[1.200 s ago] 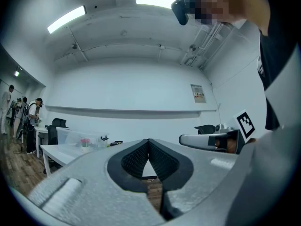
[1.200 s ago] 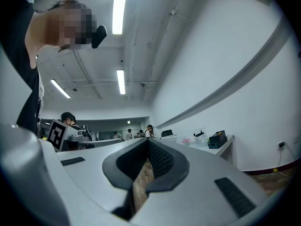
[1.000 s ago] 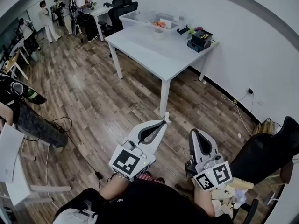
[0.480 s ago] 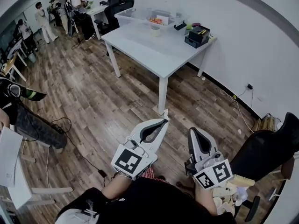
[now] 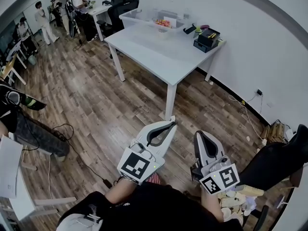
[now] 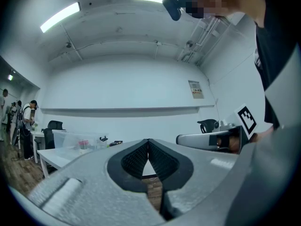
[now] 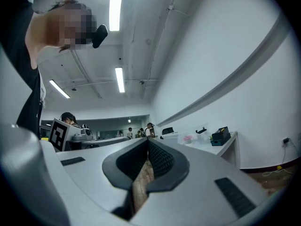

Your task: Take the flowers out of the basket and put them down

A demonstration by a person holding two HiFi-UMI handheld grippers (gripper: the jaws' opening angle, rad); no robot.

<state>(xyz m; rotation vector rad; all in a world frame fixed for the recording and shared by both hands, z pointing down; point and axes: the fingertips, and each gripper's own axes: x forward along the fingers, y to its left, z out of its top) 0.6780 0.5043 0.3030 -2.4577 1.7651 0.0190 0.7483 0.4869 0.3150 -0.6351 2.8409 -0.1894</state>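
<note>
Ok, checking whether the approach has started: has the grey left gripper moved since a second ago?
Yes, slightly: in the head view the left gripper has slid rightward, closer to the white table's near leg.

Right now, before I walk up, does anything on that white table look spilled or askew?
Nothing stands out. The clear plastic bin sits upright on the white table, no spill visible. The left gripper and right gripper are shut and empty.

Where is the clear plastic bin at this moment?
In the head view, near the top middle, the clear plastic bin stands at the far edge of the white table, left of the black box.
</note>
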